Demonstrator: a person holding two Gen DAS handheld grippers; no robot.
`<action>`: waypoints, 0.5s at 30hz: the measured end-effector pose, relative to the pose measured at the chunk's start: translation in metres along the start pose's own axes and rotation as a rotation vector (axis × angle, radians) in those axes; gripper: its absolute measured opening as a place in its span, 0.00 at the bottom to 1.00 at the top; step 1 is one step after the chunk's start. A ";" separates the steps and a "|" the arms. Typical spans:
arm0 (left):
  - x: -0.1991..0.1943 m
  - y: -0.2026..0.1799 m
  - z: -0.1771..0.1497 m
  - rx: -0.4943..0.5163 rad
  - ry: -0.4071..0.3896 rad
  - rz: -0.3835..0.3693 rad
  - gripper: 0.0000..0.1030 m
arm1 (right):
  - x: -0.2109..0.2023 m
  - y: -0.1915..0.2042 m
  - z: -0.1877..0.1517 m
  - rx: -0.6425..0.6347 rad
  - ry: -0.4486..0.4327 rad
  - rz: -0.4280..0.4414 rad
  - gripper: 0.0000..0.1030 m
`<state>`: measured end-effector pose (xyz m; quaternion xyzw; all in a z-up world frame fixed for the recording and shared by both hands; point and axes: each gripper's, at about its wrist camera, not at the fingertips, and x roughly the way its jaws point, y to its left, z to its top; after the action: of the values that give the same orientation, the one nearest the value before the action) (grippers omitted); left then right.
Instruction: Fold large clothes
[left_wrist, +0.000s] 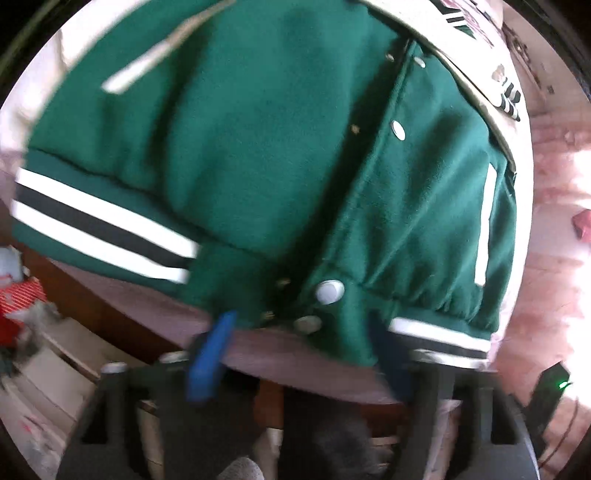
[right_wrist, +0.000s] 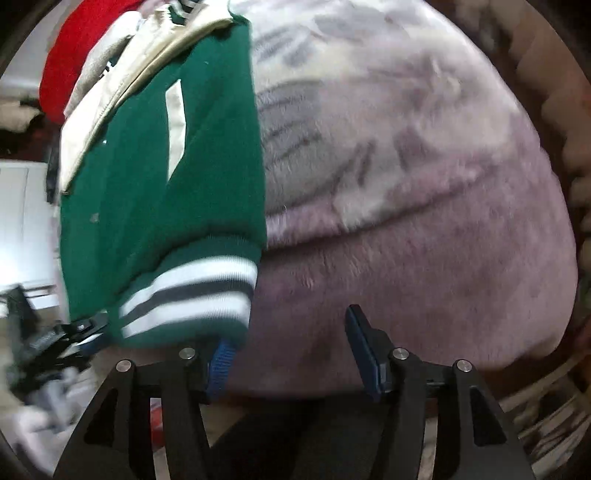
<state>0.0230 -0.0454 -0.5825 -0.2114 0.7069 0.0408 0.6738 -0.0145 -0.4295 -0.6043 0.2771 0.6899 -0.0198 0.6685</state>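
Note:
A green varsity jacket (left_wrist: 273, 140) with cream sleeves, white snap buttons and a striped hem lies on a pink fleece blanket (left_wrist: 561, 206). My left gripper (left_wrist: 303, 354) is open at the bed's near edge, its blue fingers on either side of the jacket's hem by the snaps. In the right wrist view the jacket (right_wrist: 162, 192) lies at left, folded with a straight right edge. My right gripper (right_wrist: 291, 358) is open just below its striped hem corner (right_wrist: 192, 295), above the blanket (right_wrist: 406, 221).
A red garment (right_wrist: 81, 48) lies beyond the jacket's collar. Below the bed edge there are white drawers (left_wrist: 55, 365) and red clutter (left_wrist: 18, 302) on the left. A dark device with a green light (left_wrist: 550, 391) sits at the right.

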 end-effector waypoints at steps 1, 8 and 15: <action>-0.005 0.002 -0.001 0.010 -0.013 0.014 0.84 | -0.005 -0.003 0.000 0.004 0.039 0.001 0.58; -0.002 0.006 0.011 0.012 -0.037 0.070 0.84 | -0.037 -0.025 0.015 0.210 -0.030 0.050 0.58; 0.007 -0.031 0.033 0.079 -0.083 0.102 0.84 | 0.048 -0.007 0.046 0.328 0.104 0.311 0.26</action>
<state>0.0644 -0.0641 -0.5851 -0.1464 0.6891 0.0559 0.7075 0.0274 -0.4365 -0.6565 0.4858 0.6598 -0.0140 0.5731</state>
